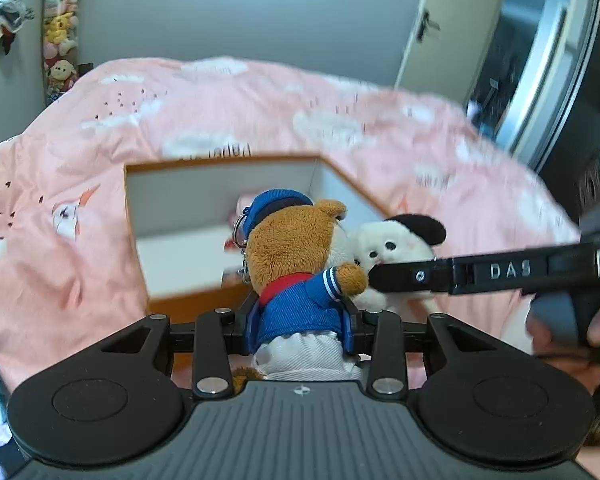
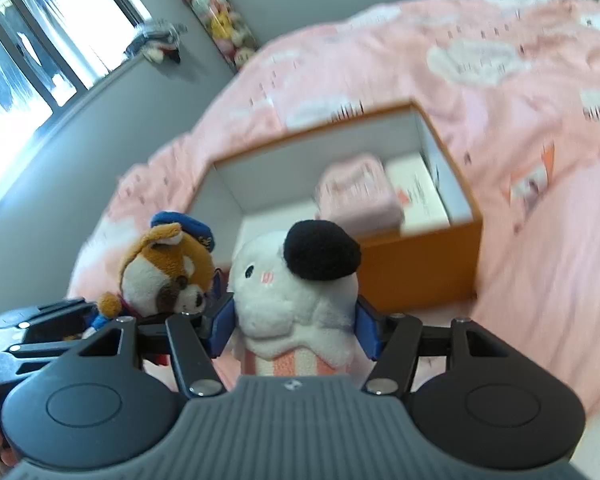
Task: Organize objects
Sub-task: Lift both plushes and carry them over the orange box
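Two toys held: one plush in each of my grippers, both lifted in front of the orange box.
Left gripper: jaws at a middling gap, clamped on the brown plush at its blue jacket.
Right gripper: blue pads pressing the white plush at its body.
Between the jaws: both toys touch, heads together.
Box: ahead of both grippers, a pink item already inside.
Risk: I judge the soft bodies could slip, or the grippers could collide.
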